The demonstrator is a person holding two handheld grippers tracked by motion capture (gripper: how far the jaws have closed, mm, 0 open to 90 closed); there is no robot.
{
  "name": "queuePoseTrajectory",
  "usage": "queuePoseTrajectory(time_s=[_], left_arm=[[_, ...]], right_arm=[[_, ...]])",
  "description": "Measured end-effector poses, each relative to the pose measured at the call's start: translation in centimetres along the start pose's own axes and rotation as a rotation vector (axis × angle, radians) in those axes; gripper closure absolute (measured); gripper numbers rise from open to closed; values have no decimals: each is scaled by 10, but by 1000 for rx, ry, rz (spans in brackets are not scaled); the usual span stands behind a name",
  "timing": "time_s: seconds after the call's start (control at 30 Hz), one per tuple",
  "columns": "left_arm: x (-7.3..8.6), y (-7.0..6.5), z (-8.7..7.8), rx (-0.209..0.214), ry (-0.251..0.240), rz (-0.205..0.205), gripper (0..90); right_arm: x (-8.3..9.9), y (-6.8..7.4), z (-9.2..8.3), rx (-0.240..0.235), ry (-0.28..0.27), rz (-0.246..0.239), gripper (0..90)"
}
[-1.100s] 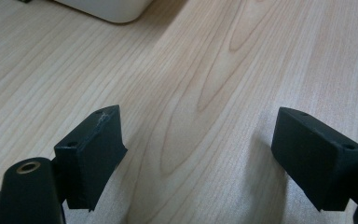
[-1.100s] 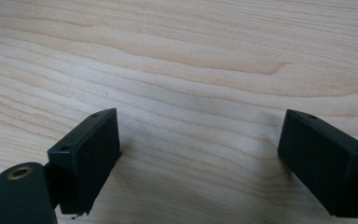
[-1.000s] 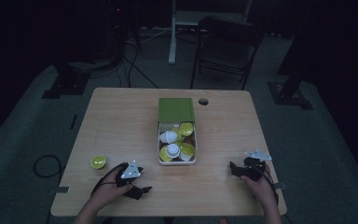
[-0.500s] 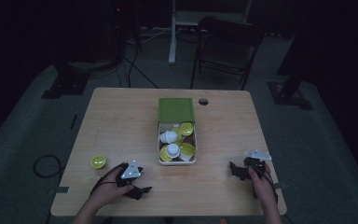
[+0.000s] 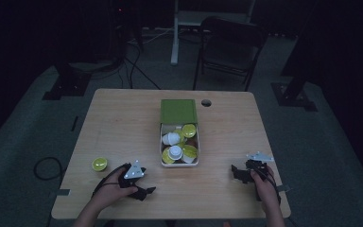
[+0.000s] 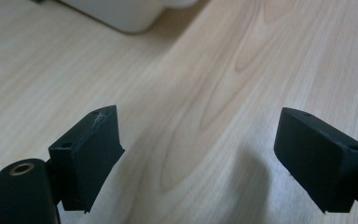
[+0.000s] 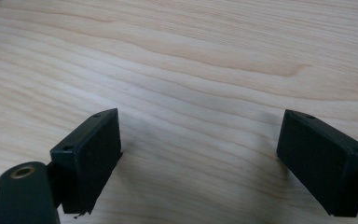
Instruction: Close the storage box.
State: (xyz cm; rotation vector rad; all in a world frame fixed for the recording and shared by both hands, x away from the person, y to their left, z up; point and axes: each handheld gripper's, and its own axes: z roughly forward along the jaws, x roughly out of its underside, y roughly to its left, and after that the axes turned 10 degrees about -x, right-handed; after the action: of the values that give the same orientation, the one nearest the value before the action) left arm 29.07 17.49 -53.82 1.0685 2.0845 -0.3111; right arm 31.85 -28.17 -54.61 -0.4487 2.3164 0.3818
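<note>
Left gripper [image 5: 144, 191]: we are resting it empty, jaws just widening; aiming at the loose yellow-green cup [image 5: 99, 164].
Right gripper [image 5: 238, 172]: we are keeping jaws spread, empty.
Box [image 5: 161, 142]: we are approaching cups from above.

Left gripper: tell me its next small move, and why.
Probably swing the left gripper left toward the yellow-green cup that sits alone on the table. Its jaws have just been opening and stand apart over bare wood, holding nothing, and that cup is the loose item nearest it outside the white box.
</note>
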Motion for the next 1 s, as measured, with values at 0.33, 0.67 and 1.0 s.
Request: queuePoseTrajectory(time_s=[0.33,0.67,1.0], left_arm=[[-13,5,-4,-14,-63,-15,149],[-23,5,-4,-34,-116,-25,149],[-30,9,-4,-39,-152,-55,149]], right_arm=[[-7,16,-2,-81,-18,-65,130],[-17,38,0,-182,-37,-127,131],[-30,59,-3,-297,-116,-151,131]])
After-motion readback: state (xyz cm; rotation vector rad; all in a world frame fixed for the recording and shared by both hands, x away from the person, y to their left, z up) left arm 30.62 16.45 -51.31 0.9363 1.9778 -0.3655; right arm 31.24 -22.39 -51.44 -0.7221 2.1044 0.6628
